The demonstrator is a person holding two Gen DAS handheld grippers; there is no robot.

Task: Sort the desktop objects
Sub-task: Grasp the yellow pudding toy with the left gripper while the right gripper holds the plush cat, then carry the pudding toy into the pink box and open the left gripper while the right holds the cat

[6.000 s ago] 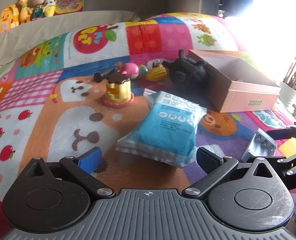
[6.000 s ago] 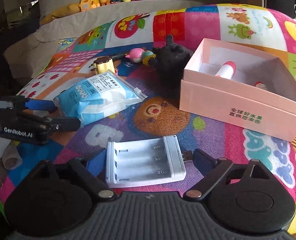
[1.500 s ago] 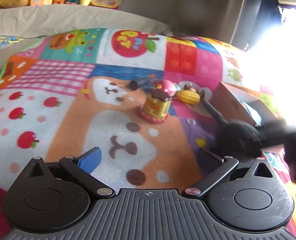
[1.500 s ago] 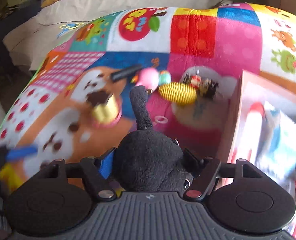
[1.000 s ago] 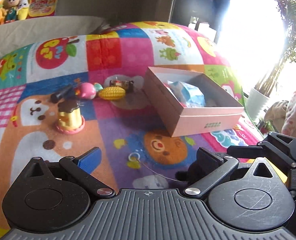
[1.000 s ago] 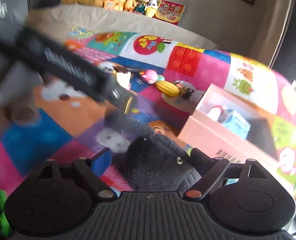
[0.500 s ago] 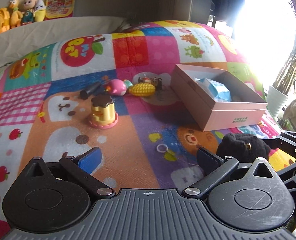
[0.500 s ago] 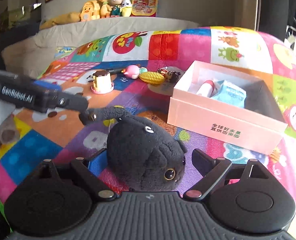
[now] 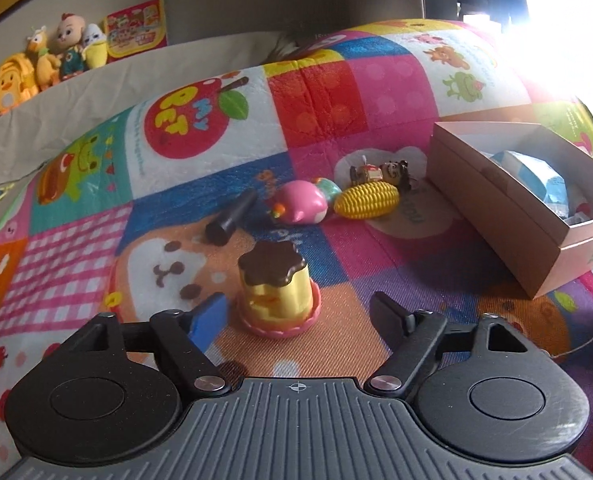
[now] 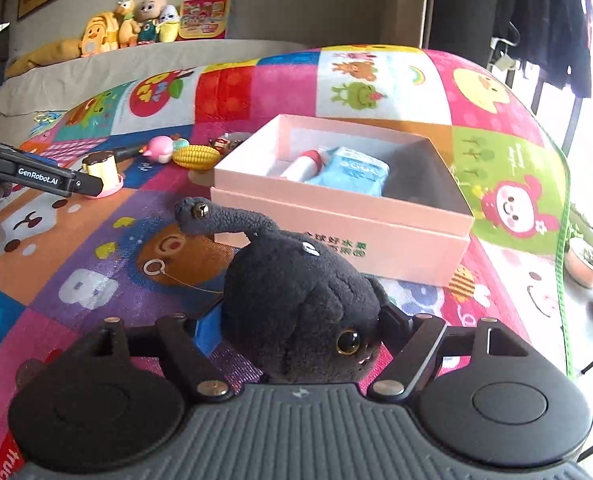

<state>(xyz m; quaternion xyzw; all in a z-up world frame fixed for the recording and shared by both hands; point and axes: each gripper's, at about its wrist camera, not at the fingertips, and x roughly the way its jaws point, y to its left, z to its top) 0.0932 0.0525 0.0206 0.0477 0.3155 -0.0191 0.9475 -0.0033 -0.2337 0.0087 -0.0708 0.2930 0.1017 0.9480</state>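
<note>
1. Right wrist: right gripper (image 10: 296,326) jaws, just narrowing, clamped on black plush (image 10: 300,300), before pink box (image 10: 336,216).
2. Left wrist: left gripper (image 9: 298,312) jaws apart, just narrowing, flanking pudding toy (image 9: 276,288) without touching.

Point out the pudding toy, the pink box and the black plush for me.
pudding toy (image 9: 274,288): left wrist view, on its yellow body.
pink box (image 10: 336,222): right wrist view, on its near outer wall.
black plush (image 10: 296,292): right wrist view, on its rounded body, between the right gripper's fingers.
</note>
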